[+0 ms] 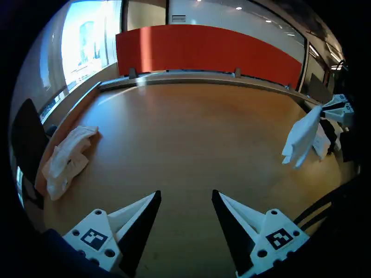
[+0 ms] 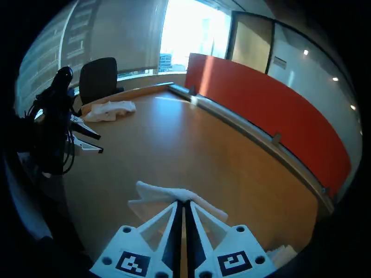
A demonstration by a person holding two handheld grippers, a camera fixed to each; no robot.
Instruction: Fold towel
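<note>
In the left gripper view, the left claw [image 1: 185,194] hangs over the near edge of the wooden counter [image 1: 195,134]. Its fingers are spread wide with nothing between them, probably so it is ready to catch a free corner. At the counter's right edge, the right claw [image 1: 331,109] pinches a white towel [image 1: 301,136] by its top. The cloth hangs down in loose folds, lifted off the wood; held that way, its own weight should pull it straight and show a lower corner. A second, crumpled towel [image 1: 69,157] lies in a heap along the left edge by the window, well away from both claws and apparently waiting its turn. An orange partition [image 1: 208,51] runs along the far edge.

In the right gripper view, the right claw [image 2: 184,204] has its fingers drawn almost together on the white towel [image 2: 160,192], which bunches just past the tips, so the grip looks firm. Across the counter [image 2: 195,148], near its left edge, the left claw [image 2: 101,144] is parted and points inward, held by a person's dark-sleeved hand [image 2: 55,120]. The crumpled towel [image 2: 111,110] lies at the far corner in front of a black chair [image 2: 97,78]. Folding has hardly begun; the likely next step is for the free claw to take a hanging corner.
</note>
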